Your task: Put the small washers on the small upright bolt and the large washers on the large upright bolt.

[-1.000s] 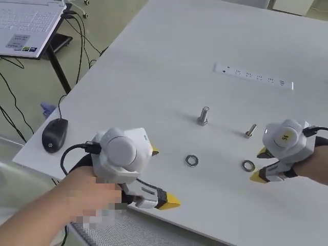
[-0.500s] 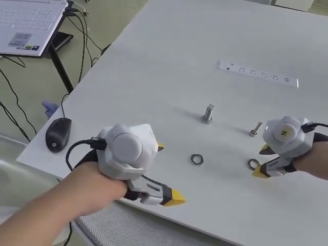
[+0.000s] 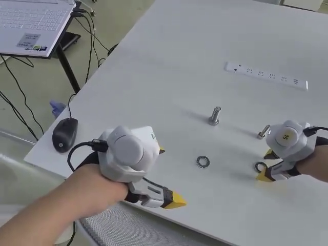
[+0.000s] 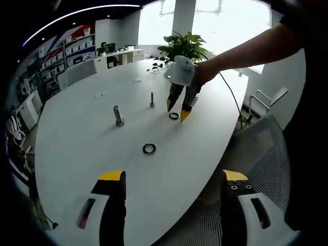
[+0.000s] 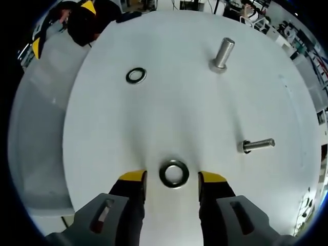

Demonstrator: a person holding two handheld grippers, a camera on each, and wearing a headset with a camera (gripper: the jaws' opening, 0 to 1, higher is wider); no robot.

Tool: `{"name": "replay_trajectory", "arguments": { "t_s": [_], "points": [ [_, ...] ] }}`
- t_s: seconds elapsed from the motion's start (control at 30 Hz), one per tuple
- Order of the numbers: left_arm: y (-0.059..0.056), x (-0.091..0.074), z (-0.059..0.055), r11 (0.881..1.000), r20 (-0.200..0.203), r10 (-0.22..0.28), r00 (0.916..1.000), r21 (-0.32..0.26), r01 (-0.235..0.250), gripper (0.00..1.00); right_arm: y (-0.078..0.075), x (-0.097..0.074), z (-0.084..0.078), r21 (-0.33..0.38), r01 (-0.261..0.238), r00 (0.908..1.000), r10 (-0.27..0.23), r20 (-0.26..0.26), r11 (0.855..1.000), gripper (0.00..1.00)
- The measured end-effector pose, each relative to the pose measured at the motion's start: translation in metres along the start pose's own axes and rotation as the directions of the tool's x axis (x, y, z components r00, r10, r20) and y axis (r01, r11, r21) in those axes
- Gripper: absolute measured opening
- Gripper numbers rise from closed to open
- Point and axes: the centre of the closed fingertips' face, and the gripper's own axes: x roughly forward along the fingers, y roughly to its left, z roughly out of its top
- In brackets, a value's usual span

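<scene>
Two washers lie flat on the white table (image 3: 169, 66). One washer (image 3: 203, 162) (image 4: 149, 149) (image 5: 136, 75) sits alone in front of the large upright bolt (image 3: 215, 116) (image 4: 118, 116) (image 5: 222, 54). The other washer (image 3: 260, 166) (image 4: 174, 116) (image 5: 173, 173) lies between the open fingers of my right gripper (image 3: 265, 165) (image 5: 173, 177) (image 4: 179, 107), which do not touch it. The small upright bolt (image 3: 264, 131) (image 4: 152, 99) (image 5: 258, 145) stands just beyond that gripper. My left gripper (image 3: 169, 177) (image 4: 173, 179) hangs open and holds nothing at the table's near edge.
A white power strip (image 3: 266, 76) lies at the back of the table. A black mouse (image 3: 65, 134) rests at the table's left corner. A laptop (image 3: 31, 25) on a stand and cables are off to the left. A mesh chair (image 3: 113, 230) is below the near edge.
My right gripper has moved forward over the nearby washer, which now lies between its fingers instead of ahead of them. The left gripper has held its place; the head view has shifted.
</scene>
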Motion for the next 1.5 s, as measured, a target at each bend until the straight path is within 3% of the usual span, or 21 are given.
{"name": "replay_trajectory", "arguments": {
  "t_s": [0.33, 0.63, 1.0, 1.37, 1.5],
  "points": [
    [-0.0045, 0.0045, -0.0018, 1.000, -0.008, -0.014, 0.9999, 0.001, 0.015, 0.74, 0.0012, -0.0005, 0.0005, -0.001, 0.002, 0.9998, -0.002, 0.018, 1.000, 0.41],
    [-0.0035, 0.0029, -0.0012, 1.000, -0.006, -0.009, 0.9999, 0.004, 0.009, 0.74, 0.0032, -0.0006, 0.0012, -0.008, 0.000, 1.0000, 0.000, -0.005, 1.000, 0.41],
    [-0.0053, 0.0031, -0.0019, 1.000, -0.004, -0.011, 0.9999, 0.003, 0.011, 0.73, 0.0005, 0.0002, 0.0015, -0.011, -0.001, 0.9998, 0.001, -0.018, 1.000, 0.33],
    [-0.0071, 0.0029, -0.0045, 1.000, -0.003, -0.010, 0.9999, -0.001, 0.010, 0.73, 0.0019, 0.0012, -0.0007, -0.047, -0.009, 0.9982, 0.006, -0.059, 0.999, 0.25],
    [-0.0077, 0.0026, -0.0049, 1.000, 0.000, -0.009, 1.0000, -0.004, 0.009, 0.73, 0.0030, 0.0020, -0.0003, -0.079, -0.008, 0.9937, -0.001, -0.112, 0.997, 0.24]
  ]
}}
